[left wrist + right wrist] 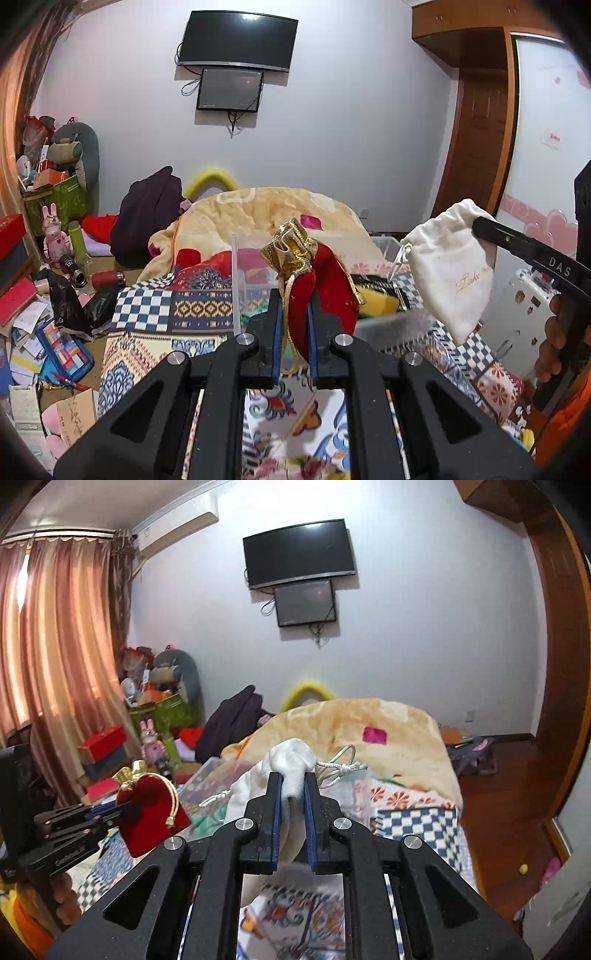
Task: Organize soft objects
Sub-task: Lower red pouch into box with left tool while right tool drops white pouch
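Two pouches held up, one per hand-held gripper.
Left hand-held gripper clamped the red velvet pouch, gold-trimmed; right hand-held gripper clamped the white drawstring pouch above the bed.

"DAS" stands on the right gripper; gold script on the white pouch starts "Lake".

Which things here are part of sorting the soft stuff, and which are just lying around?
Part of the job:
red velvet pouch, held in the left gripper
white drawstring pouch, held in the right gripper
clear plastic bin

Just lying about:
wall TV
pink bunny toy
beige blanket
red box
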The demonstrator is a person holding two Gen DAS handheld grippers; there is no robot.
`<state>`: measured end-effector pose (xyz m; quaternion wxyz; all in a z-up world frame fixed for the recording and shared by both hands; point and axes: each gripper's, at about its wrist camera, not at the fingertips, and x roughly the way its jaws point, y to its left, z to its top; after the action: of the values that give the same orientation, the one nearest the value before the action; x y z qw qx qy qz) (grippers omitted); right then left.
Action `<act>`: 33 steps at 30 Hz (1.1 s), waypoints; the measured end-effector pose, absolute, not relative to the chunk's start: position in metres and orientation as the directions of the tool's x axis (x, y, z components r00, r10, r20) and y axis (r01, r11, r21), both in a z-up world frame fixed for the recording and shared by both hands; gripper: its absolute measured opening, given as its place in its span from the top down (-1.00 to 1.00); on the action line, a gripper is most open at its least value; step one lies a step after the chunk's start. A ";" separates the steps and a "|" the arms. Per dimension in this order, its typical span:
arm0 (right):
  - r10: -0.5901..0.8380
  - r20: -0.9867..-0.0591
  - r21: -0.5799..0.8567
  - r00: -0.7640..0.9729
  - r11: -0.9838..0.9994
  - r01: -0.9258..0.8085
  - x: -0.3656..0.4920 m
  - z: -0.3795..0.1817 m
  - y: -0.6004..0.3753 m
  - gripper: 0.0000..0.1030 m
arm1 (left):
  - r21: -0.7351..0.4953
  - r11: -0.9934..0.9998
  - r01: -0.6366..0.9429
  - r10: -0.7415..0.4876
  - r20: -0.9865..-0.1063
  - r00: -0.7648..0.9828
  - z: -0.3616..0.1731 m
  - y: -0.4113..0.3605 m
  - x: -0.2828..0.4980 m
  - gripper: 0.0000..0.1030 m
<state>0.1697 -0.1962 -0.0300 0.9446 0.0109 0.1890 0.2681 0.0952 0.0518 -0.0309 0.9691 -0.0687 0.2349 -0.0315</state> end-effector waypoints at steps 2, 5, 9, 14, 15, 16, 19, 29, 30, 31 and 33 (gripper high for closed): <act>0.502 -0.347 0.120 0.792 0.862 -0.493 0.173 -0.029 -0.193 0.80 | -0.145 0.989 0.020 -0.084 -0.453 0.887 -0.030 0.053 0.104 0.79; 0.492 -0.345 0.125 0.799 0.868 -0.480 0.179 -0.030 -0.191 0.80 | -0.137 0.991 0.006 -0.068 -0.457 0.887 -0.032 0.053 0.116 0.79; 0.438 -0.352 0.084 0.827 0.895 -0.438 0.183 -0.035 -0.185 0.80 | -0.123 0.992 -0.004 -0.054 -0.466 0.883 -0.036 0.050 0.126 0.79; 0.402 -0.386 0.070 0.830 0.910 -0.408 0.196 -0.048 -0.182 0.80 | -0.134 0.991 0.000 -0.067 -0.495 0.866 -0.046 0.048 0.143 0.79; 0.396 -0.400 0.067 0.827 0.912 -0.405 0.198 -0.052 -0.180 0.80 | -0.131 0.991 -0.002 -0.065 -0.500 0.863 -0.049 0.047 0.146 0.79; 0.397 -0.412 0.065 0.820 0.911 -0.408 0.201 -0.055 -0.180 0.80 | -0.126 0.992 -0.002 -0.062 -0.506 0.860 -0.051 0.045 0.150 0.79; 0.379 -0.451 0.034 0.808 0.912 -0.409 0.206 -0.065 -0.176 0.80 | -0.108 0.994 0.000 -0.057 -0.527 0.848 -0.059 0.040 0.160 0.79; 0.349 -0.540 -0.002 0.765 0.909 -0.416 0.222 -0.081 -0.169 0.78 | -0.115 0.993 -0.003 -0.066 -0.585 0.808 -0.075 0.039 0.178 0.78; 0.346 -0.547 -0.009 0.762 0.908 -0.419 0.222 -0.081 -0.169 0.78 | -0.110 0.994 -0.001 -0.064 -0.586 0.808 -0.075 0.038 0.178 0.77; 0.343 -0.551 -0.013 0.760 0.908 -0.420 0.222 -0.082 -0.169 0.78 | -0.105 0.994 0.001 -0.062 -0.585 0.808 -0.075 0.037 0.177 0.75; 0.338 -0.558 -0.024 0.758 0.906 -0.422 0.220 -0.083 -0.168 0.78 | -0.104 0.995 0.003 -0.064 -0.585 0.809 -0.074 0.036 0.176 0.58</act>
<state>0.2203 -0.1681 -0.0828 0.9346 -0.0743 0.2822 0.2034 0.1760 0.0359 -0.0745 0.9497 -0.0492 0.3087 -0.0176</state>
